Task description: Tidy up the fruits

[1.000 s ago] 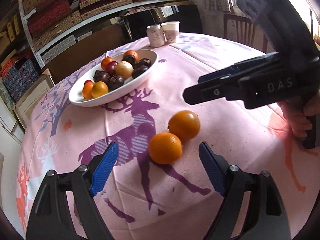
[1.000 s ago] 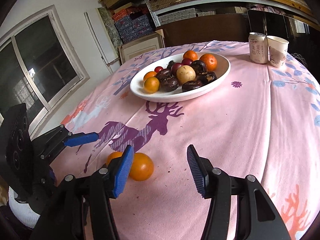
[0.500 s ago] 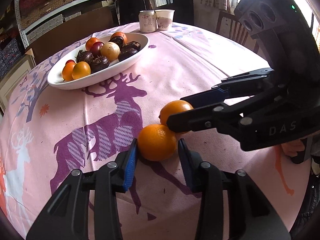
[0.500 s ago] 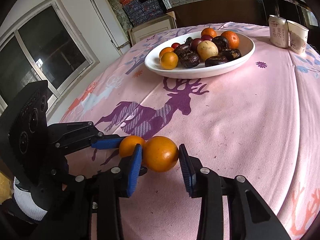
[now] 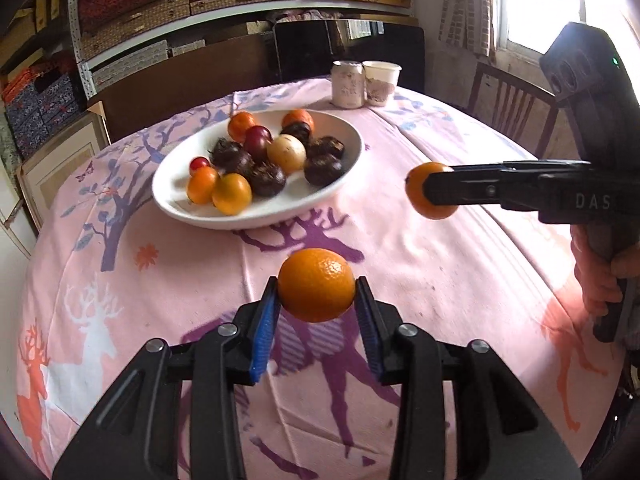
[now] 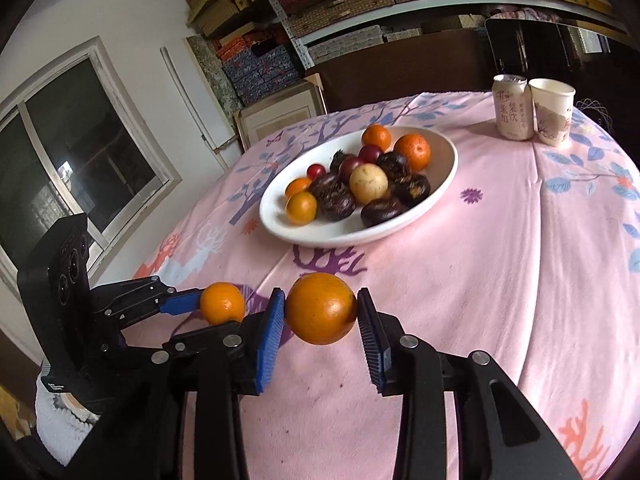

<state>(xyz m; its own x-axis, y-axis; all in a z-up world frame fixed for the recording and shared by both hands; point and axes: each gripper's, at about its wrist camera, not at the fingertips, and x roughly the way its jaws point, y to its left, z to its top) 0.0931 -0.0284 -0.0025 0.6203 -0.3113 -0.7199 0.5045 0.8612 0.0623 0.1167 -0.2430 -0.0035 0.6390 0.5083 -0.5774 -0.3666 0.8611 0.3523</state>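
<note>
While each gripper pinches one orange and holds it clear of the pink tablecloth (image 5: 460, 280), the step in hand looks like the carry toward the white bowl (image 5: 344, 184). The left gripper (image 5: 316, 308) clamps its orange (image 5: 316, 284) at lower centre of the left wrist view; the right gripper (image 6: 322, 320) clamps the other orange (image 6: 321, 308) at lower centre of the right wrist view.

The next move, I judge, calls for bringing both over the bowl in the upper middle of the frame and lowering onto a bare patch near the front rim, since the fruit there is crowded and could roll.

Counted: two held oranges, two grippers, one bowl. In the bowl I make out four orange fruits, about five dark ones, one pale yellow one and roughly three small red ones. One can (image 6: 513, 106) and one paper cup (image 6: 554, 110) stand at upper right.
</note>
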